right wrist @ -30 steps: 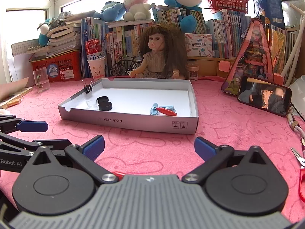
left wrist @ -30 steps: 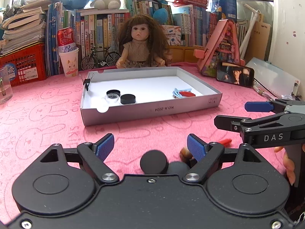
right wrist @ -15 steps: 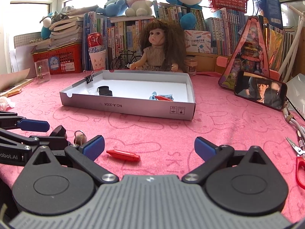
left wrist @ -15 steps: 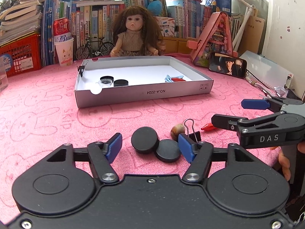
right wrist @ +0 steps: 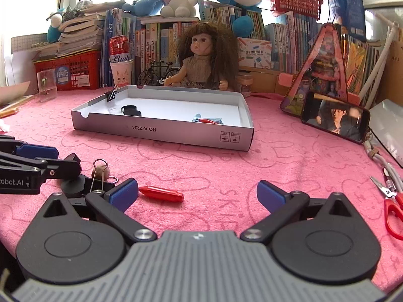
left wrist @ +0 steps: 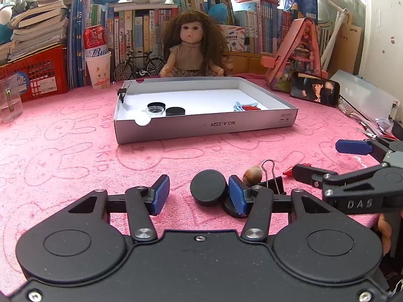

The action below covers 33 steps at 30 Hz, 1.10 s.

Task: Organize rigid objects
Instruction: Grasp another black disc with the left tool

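My left gripper [left wrist: 197, 196] is open low over the pink cloth. A black round cap [left wrist: 208, 190] stands on edge between its fingers, touching the right pad; a second black cap [left wrist: 233, 207] lies partly hidden behind that finger. A brown nut [left wrist: 254, 173] and a black binder clip [left wrist: 273, 180] lie just beyond. My right gripper [right wrist: 197, 196] is open and empty, with a red clip [right wrist: 161, 193] on the cloth by its left finger. The white box [left wrist: 201, 125] ahead holds black caps [left wrist: 175, 111], a clear lid and blue and red clips [left wrist: 245, 107].
A doll [left wrist: 192, 47] sits behind the box, before shelves of books. A phone [left wrist: 314, 91] leans at the right with cables beside it. Red scissors [right wrist: 393, 211] lie at the far right. A paper cup [left wrist: 99, 71], a red crate and a clear holder stand at the left.
Both grippers have pulled back and lifted, so the caps, nut, binder clip and red clip came into view. The left gripper's fingers have closed in, its right pad now against the upright cap.
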Tool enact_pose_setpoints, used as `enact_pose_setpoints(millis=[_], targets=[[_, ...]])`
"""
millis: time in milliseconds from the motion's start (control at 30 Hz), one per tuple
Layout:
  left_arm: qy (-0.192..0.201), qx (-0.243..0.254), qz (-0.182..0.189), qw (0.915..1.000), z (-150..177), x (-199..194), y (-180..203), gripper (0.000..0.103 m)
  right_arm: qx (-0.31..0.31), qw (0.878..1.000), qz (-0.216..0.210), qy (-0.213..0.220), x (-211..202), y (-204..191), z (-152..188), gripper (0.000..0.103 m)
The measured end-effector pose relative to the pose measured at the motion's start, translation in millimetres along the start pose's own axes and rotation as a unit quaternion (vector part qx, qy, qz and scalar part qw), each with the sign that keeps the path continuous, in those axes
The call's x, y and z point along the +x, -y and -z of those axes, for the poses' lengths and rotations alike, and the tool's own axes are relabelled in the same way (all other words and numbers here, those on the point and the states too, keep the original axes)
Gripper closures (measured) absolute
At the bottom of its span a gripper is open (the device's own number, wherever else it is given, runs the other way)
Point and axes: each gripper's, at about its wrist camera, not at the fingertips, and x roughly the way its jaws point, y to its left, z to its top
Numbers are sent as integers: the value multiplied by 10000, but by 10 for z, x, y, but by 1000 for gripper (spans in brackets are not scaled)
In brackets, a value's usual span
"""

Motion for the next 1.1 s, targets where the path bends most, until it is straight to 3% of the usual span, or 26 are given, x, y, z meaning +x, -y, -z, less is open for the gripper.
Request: enact_pose_setpoints(millis=[267, 433, 567, 733, 1100], targets=[[-45, -109, -26, 9999, -27, 71, -16, 54, -320, 9994, 157, -26, 75, -207, 44, 0], [-30, -153, 56, 9999, -18, 79, -36, 60, -234, 9995, 211, -35, 87, -206, 45, 0], [-39, -201, 219, 9995, -15, 70, -31, 72, -84, 9997, 223, -108, 105, -185, 36, 0], [-50, -220, 209, 9995, -23, 70, -23, 72, 337, 9989, 74, -314, 154, -89, 19, 0], [-43, -327, 187, 9993, -20, 54, -34, 73, 307, 9991, 79, -266, 150, -101, 46, 0]])
